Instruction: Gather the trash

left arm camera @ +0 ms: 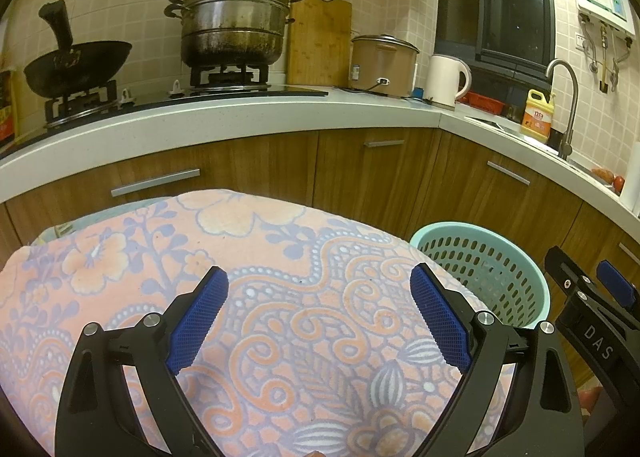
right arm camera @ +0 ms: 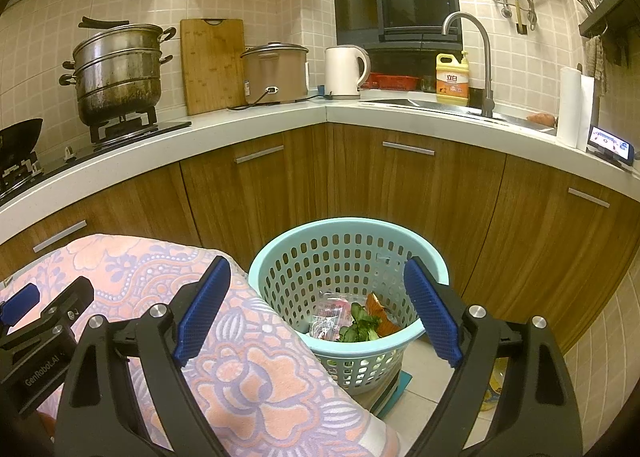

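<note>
We hold 2 grippers over a stool or table covered with a floral cloth [left arm camera: 280,317], and both are spread wide with nothing between their blue pads. The left gripper [left arm camera: 320,317] hangs above the middle of the cloth, where we see no trash at all. The right gripper [right arm camera: 320,309] looks past the cloth's right edge, down into the teal basket [right arm camera: 280,257] that stands on the floor just beside the covered surface, in front of the wooden cabinets [right arm camera: 420,185]. All the trash we can see lies at the bottom of that basket: crumpled clear wrappers [right arm camera: 328,317], some green leaves [right arm camera: 362,327] and an orange scrap [right arm camera: 378,311], piled touching one another. We judge all of it light and soft. The wrappers look thin and slippery, so they would crush flat and could slide out of a loose pinch; a bunched fold would be the best place to take hold. The leaves look limp and would tear if squeezed hard, so a stem is safer. The basket itself seems light, stiff plastic, and its rolled rim [right arm camera: 434,257] is the obvious grip. That rim sits just below the right gripper's fingers in the right view and close to the right of the left gripper in the left view.
</note>
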Motion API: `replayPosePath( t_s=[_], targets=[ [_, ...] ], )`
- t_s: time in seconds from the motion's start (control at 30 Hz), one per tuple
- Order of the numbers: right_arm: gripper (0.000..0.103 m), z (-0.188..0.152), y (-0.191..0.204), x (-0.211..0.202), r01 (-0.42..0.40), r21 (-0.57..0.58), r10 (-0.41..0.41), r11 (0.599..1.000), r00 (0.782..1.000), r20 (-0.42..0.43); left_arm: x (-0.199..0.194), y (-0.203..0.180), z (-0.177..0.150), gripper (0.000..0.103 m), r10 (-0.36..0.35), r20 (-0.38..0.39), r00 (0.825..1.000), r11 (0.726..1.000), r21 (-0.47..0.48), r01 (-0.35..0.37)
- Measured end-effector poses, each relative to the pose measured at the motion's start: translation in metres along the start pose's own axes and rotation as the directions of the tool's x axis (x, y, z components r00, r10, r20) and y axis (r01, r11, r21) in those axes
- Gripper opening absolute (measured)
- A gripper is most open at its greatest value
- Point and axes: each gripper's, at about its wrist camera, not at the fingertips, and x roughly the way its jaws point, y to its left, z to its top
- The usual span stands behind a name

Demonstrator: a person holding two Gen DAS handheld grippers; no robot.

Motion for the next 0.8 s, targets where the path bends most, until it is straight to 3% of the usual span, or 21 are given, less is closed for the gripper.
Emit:
replayPosePath(
  t_s=[0.8],
  targets=[
    [0.085, 0.0005, -0.0007, 0.0003, 0.0, 0.0, 0.0, 1.0, 1.0, 0.0, -0.0005, 0.0006, -0.0004, 0.092, 0.007, 0.003, 1.0, 1.0, 0.014, -0.007]
  ],
)
